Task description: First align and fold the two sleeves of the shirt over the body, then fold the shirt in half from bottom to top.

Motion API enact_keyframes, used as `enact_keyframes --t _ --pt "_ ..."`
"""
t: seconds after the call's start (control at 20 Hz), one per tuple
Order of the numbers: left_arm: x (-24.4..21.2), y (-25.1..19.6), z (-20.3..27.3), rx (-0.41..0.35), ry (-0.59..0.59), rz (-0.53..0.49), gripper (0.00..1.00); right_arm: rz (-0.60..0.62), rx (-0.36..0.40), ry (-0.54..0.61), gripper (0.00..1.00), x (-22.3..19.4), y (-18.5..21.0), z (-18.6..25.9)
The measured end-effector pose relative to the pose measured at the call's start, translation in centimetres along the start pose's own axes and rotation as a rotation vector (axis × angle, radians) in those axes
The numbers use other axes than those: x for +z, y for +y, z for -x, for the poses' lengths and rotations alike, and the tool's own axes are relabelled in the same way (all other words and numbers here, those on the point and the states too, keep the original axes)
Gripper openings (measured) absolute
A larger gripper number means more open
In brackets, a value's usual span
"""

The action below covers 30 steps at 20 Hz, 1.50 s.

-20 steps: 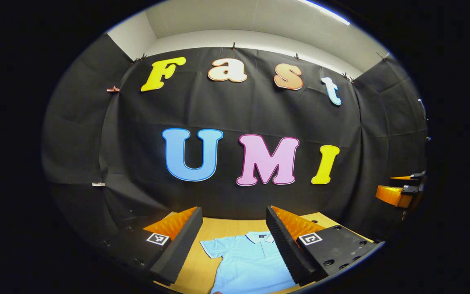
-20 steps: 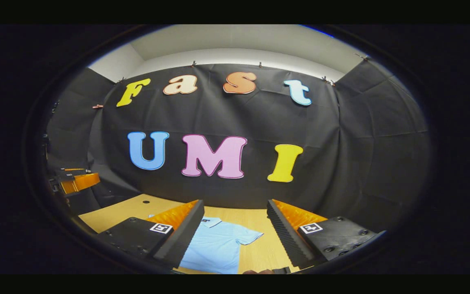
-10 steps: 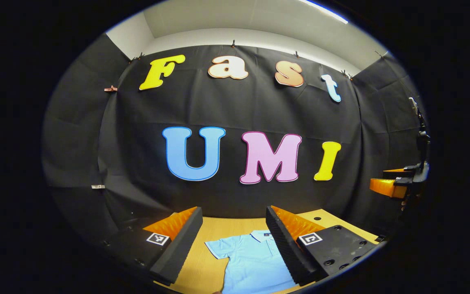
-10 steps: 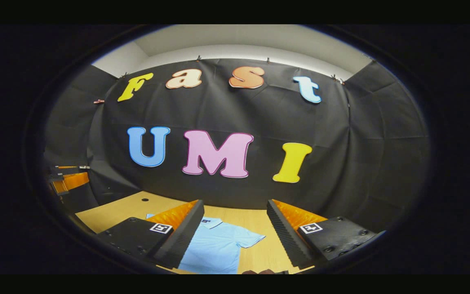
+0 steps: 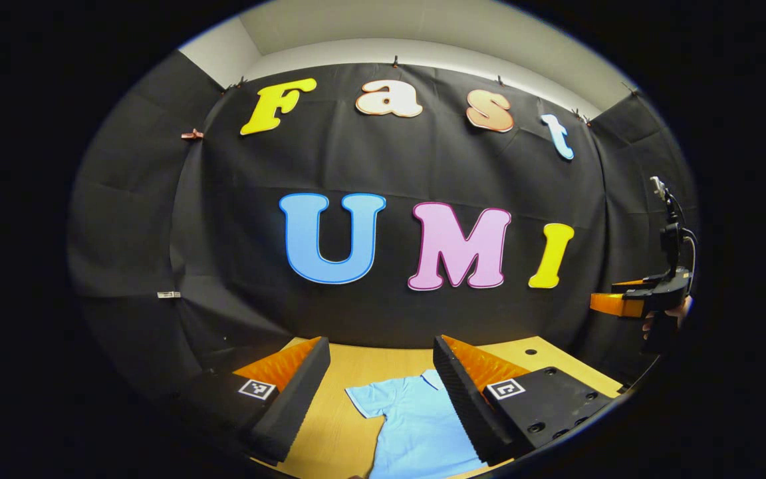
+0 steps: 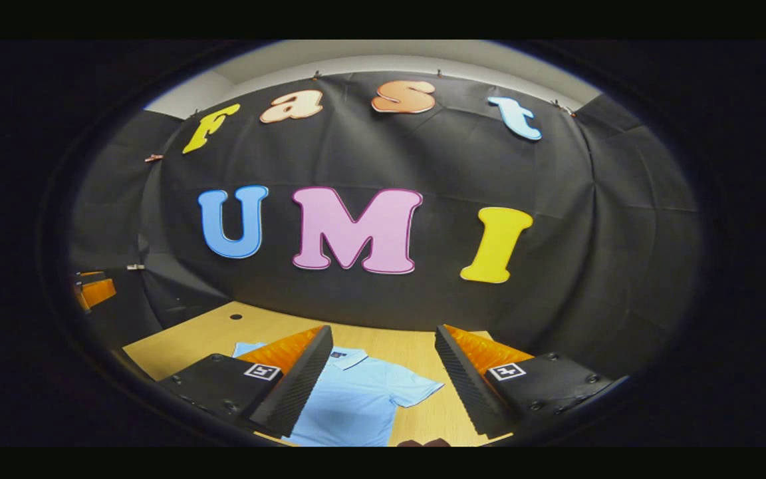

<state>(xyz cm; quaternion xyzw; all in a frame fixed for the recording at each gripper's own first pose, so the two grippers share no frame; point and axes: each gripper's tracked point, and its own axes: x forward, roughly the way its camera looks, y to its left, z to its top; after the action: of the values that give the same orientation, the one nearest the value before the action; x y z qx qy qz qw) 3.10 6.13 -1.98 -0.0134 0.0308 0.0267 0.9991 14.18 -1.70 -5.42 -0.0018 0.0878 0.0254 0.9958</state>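
**Both tongs held wide above the flat shirt**

From my left gripper (image 5: pixel 382 392), I look down between two fingers spread wide apart, with nothing between them. The light blue short-sleeved polo shirt (image 5: pixel 416 426) lies below and ahead, flat on the pale wooden table (image 5: pixel 336 426). Its body sits in the gap and runs under my right-hand finger; one sleeve (image 5: pixel 364 402) sticks out toward the left-hand finger, and the collar (image 5: pixel 431 379) points away from me, toward the wall. The fingers hang above the cloth and are not touching it.

My right gripper (image 6: pixel 383 379) is also wide, and grips nothing. Here the shirt (image 6: pixel 356 406) lies ahead and low, partly behind the left-hand finger, with its collar (image 6: pixel 346 358) just beside that finger and a sleeve (image 6: pixel 416 392) spread out into the gap. The table (image 6: pixel 190 339) stretches off to the left beyond it.

Farther off, at the right edge of the left gripper view, I see the other gripper (image 5: pixel 612 305) held up in a hand (image 5: pixel 665 319), well apart from the shirt. Behind everything hangs the black cloth wall (image 5: pixel 423 173).
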Motion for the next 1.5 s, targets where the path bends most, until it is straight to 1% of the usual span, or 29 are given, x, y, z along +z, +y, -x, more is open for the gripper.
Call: enact_keyframes --t 0.25,0.45,0.5,0.55,0.65,0.7,0.95,1.1,1.3,1.5 --pt "1.0 -0.2 -2.3 0.056 -0.01 -0.035 0.99 0.024 0.036 0.092 0.97 -4.5 -1.7 -6.5" --pt "0.9 -1.9 -5.0 0.074 -0.001 -0.068 0.99 -0.013 0.055 0.187 0.97 -9.6 -4.0 -11.6" --pt "1.1 -2.6 -5.7 0.082 -0.002 -0.073 0.99 -0.023 0.057 0.213 0.96 -11.0 -4.7 -12.6" --pt "1.2 -3.3 -6.4 0.083 -0.003 -0.069 0.99 -0.031 0.057 0.237 0.97 -12.3 -5.4 -13.5" --pt "1.4 -5.6 -7.8 0.066 -0.008 -0.056 0.99 -0.04 0.056 0.294 0.95 -15.1 -6.9 -15.4" --pt "1.4 -6.6 -8.6 0.058 -0.004 -0.059 0.99 -0.048 0.058 0.323 0.97 -16.6 -7.4 -16.1" --pt "0.0 -10.1 -11.5 0.033 0.044 -0.108 0.99 -0.098 0.078 0.452 0.97 -23.5 -9.1 -19.2" --pt "-1.4 -11.2 -12.9 0.039 0.096 -0.089 0.98 -0.124 0.081 0.509 0.98 -26.9 -10.1 -20.9" --pt "-2.7 -11.9 -13.7 0.055 0.134 -0.08 0.99 -0.163 0.079 0.601 0.99 -31.4 -11.2 -22.0" --pt "-3.4 -12.0 -14.1 0.057 0.15 -0.094 0.99 -0.191 0.067 0.703 0.98 -35.2 -12.0 -21.7"
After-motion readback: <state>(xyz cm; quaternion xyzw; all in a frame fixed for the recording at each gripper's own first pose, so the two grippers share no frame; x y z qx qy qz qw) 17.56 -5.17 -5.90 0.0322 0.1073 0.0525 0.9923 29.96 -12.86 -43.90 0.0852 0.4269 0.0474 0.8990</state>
